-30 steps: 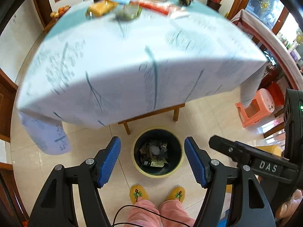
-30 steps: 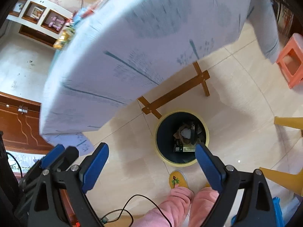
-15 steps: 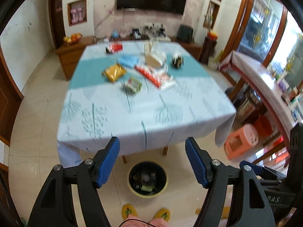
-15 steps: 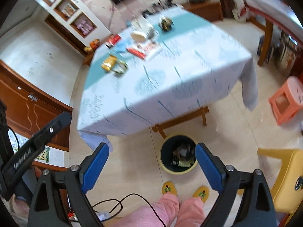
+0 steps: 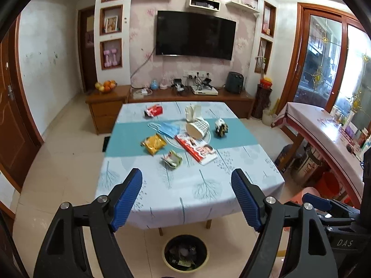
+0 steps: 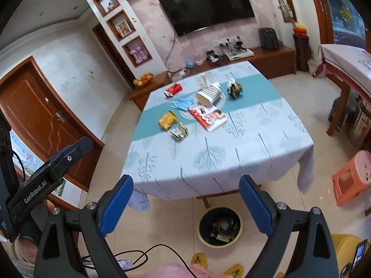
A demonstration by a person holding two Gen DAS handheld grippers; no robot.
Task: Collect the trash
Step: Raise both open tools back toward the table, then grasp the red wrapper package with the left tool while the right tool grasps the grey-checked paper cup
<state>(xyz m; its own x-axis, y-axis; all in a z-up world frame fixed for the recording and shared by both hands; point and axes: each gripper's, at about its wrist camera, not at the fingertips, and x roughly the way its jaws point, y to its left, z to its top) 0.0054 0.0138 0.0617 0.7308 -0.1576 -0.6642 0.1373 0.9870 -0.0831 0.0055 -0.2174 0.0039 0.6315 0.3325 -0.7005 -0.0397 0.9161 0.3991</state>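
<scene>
Left gripper (image 5: 186, 195): jaws opening, nothing between them. Right gripper (image 6: 185, 197): jaws wide apart, empty. Trash on table (image 5: 162, 192), well beyond both: green wrapper (image 5: 172, 159) nearest, yellow packet (image 5: 153, 144), blue masks (image 5: 167, 128), red-white pack (image 5: 197, 149), red pack (image 5: 154, 110), crumpled dark wrapper (image 5: 221, 127). Bin (image 5: 185, 256) on floor below table's near edge, already holding scraps. Readable: "DAS" on right gripper's body in left view; "GenRobot.AI" on left gripper's body in right view. Right view only: yellow slippers (image 6: 199, 260), pink stool (image 6: 352, 177).

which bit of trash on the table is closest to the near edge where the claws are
The crumpled green wrapper, lying on the pale part of the tablecloth. The yellow packet, blue masks and red packet all lie farther back.
</scene>
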